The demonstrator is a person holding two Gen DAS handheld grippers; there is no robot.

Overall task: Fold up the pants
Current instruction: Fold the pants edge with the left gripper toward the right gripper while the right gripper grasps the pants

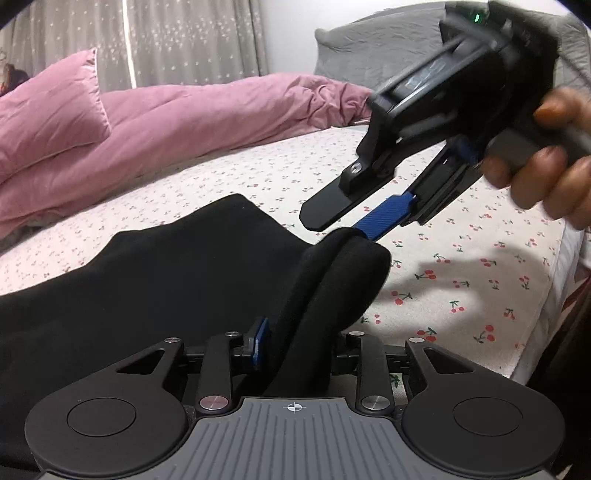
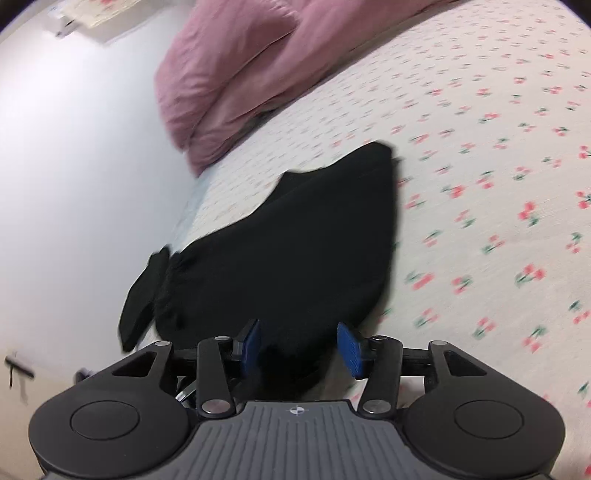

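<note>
Black pants (image 1: pixel 166 280) lie on a bed covered by a white sheet (image 1: pixel 461 280) printed with small red cherries. A pink duvet (image 1: pixel 192 122) and a pink pillow (image 1: pixel 48 103) are heaped at the far side of the bed, near grey curtains (image 1: pixel 184 33).

In the left wrist view, the left gripper (image 1: pixel 295 347) has its jaws drawn narrow around a thick fold of the pants. The blue pad (image 1: pixel 261 341) on one finger presses against the cloth; the other finger is hidden behind the fold. The gathered cloth rises from between the fingers toward the right gripper (image 1: pixel 343 221), which comes in from the upper right, gripped by a person's hand (image 1: pixel 550 162). One blue-padded finger of it touches the top of the raised fold, while its black finger stands apart above the cloth.

In the blurred right wrist view, the right gripper (image 2: pixel 299 343) has its jaws roughly half open. Its two blue pads (image 2: pixel 349 347) stand apart with the edge of the pants between them, and neither pad clearly presses on the cloth. The rest of the pants (image 2: pixel 295 236) spreads away over the sheet (image 2: pixel 480 147), with one dark end hanging over the bed's edge beside a pale wall (image 2: pixel 74 147).
</note>
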